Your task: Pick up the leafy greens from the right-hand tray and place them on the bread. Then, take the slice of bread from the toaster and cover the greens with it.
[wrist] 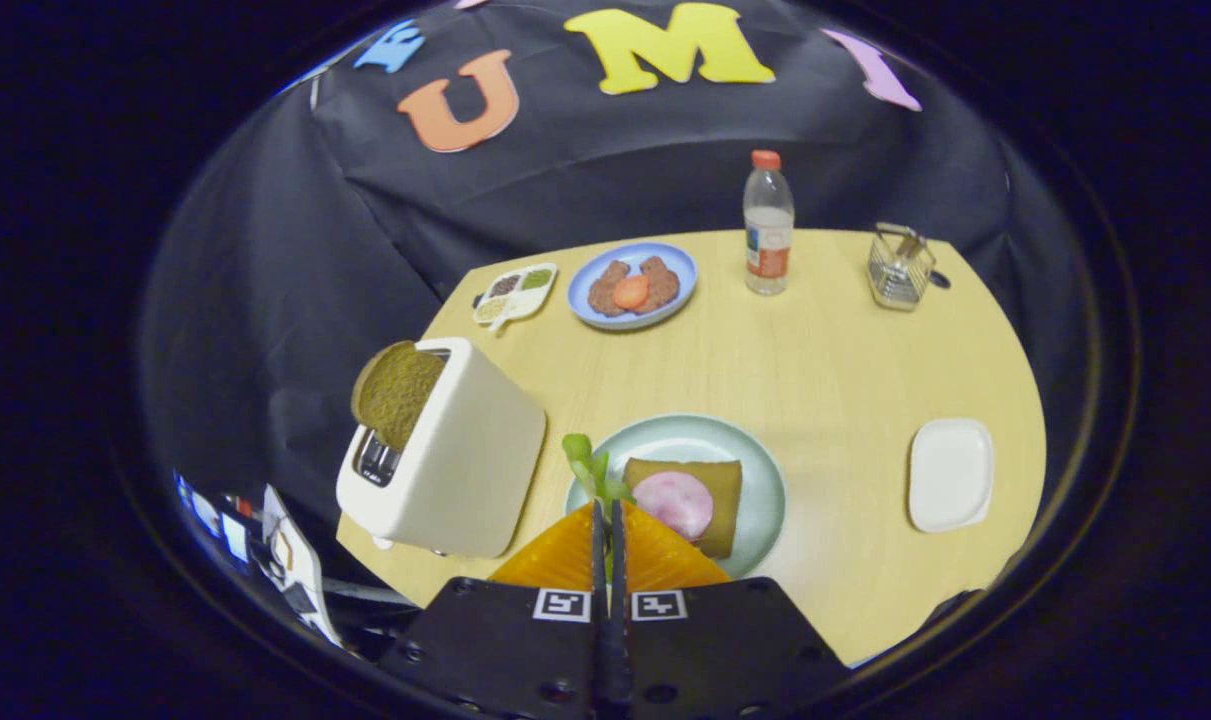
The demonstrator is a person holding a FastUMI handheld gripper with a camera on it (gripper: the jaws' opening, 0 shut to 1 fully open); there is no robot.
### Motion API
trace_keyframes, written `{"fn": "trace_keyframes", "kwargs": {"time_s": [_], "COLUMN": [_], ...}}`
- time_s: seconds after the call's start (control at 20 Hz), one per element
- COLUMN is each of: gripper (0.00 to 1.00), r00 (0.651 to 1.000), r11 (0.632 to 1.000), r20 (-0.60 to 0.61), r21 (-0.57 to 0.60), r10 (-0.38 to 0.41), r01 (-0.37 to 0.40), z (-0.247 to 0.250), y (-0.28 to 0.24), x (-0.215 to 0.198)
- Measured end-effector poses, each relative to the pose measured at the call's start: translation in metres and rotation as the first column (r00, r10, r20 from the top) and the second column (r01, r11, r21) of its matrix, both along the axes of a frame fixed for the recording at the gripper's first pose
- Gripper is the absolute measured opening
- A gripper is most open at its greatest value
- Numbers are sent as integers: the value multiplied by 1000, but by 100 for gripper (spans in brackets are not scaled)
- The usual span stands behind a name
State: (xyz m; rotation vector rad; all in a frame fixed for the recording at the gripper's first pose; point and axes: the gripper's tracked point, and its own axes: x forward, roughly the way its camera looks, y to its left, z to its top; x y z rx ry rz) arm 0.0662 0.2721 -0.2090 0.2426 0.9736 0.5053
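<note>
My gripper (606,506) is shut on the leafy greens (589,466), whose stalk and leaves stick up past the fingertips. It hangs above the near left rim of a pale green plate (760,470). On that plate lies a brown slice of bread (720,485) with a round pink slice of ham (673,503) on top, just ahead and right of the fingers. A white toaster (455,455) stands left of the plate, with a brown slice of bread (395,393) sticking out of its slot. The white tray (950,474) at the right is bare.
Far across the yellow table (825,350) stand a blue plate (677,262) with meat patties and a tomato slice, a small divided dish (514,294), a water bottle (768,223) and a wire basket (899,268). The table's edge curves close on the left behind the toaster.
</note>
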Motion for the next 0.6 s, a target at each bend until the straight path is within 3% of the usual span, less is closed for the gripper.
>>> {"fn": "trace_keyframes", "kwargs": {"time_s": [0.35,0.6], "gripper": [0,1], "r00": [992,991], "r11": [985,969], "r20": [-52,-31], "r21": [-135,-217], "r10": [-119,-127], "r01": [111,117], "z": [-61,-91], "y": [-36,-46], "x": [21,35]}}
